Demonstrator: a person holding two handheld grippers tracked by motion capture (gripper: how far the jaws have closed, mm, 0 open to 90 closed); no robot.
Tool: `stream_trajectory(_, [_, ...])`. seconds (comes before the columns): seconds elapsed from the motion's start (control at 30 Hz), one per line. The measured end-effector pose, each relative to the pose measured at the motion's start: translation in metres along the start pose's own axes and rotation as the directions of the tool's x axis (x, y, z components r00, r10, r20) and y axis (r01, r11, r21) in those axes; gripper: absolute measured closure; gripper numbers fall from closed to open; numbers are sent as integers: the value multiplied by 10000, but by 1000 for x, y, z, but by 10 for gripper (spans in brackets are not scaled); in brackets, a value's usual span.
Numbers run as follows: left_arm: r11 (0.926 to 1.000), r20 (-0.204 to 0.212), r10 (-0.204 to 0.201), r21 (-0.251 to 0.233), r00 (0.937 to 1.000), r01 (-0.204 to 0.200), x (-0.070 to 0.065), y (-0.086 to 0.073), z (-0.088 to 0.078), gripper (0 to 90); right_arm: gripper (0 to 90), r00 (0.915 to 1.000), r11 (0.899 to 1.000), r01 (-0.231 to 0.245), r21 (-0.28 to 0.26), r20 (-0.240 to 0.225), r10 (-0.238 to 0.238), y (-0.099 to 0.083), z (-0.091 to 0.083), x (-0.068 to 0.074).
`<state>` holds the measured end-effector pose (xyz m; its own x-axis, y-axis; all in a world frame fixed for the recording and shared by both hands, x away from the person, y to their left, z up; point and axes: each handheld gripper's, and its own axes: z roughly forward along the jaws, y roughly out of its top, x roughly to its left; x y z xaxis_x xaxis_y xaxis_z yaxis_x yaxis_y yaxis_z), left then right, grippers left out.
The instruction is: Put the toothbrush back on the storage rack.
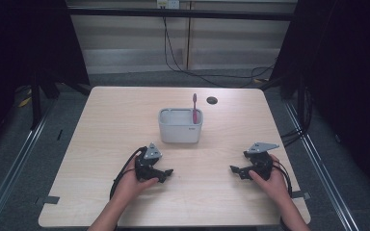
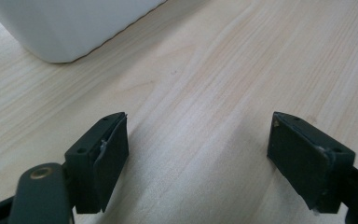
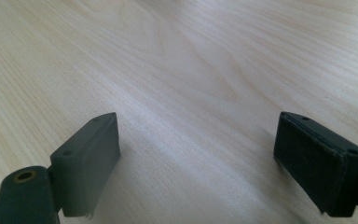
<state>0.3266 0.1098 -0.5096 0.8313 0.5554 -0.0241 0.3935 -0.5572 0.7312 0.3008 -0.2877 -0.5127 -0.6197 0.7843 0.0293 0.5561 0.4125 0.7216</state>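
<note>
The pink toothbrush (image 1: 194,109) standing upright in the grey holder (image 1: 180,131) looks light, stiff and slim, best pinched high on its handle, while the left gripper (image 1: 166,173) and right gripper (image 1: 234,169) rest wide apart and empty on the table (image 1: 101,144).

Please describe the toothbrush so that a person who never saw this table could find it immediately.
Start at the light wooden table and look to the grey rectangular holder standing near its middle, beyond the left gripper and right gripper. The toothbrush stands upright in the holder's right end, rising above the rim. It is the one pink thing there, thin and straight.
</note>
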Motion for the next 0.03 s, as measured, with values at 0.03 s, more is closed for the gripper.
stream_trajectory(0.03, [10000,-1,9,10,10000,-9,0,0,0,202,137,10000,10000,-2,-10,-10,2,0,0,0])
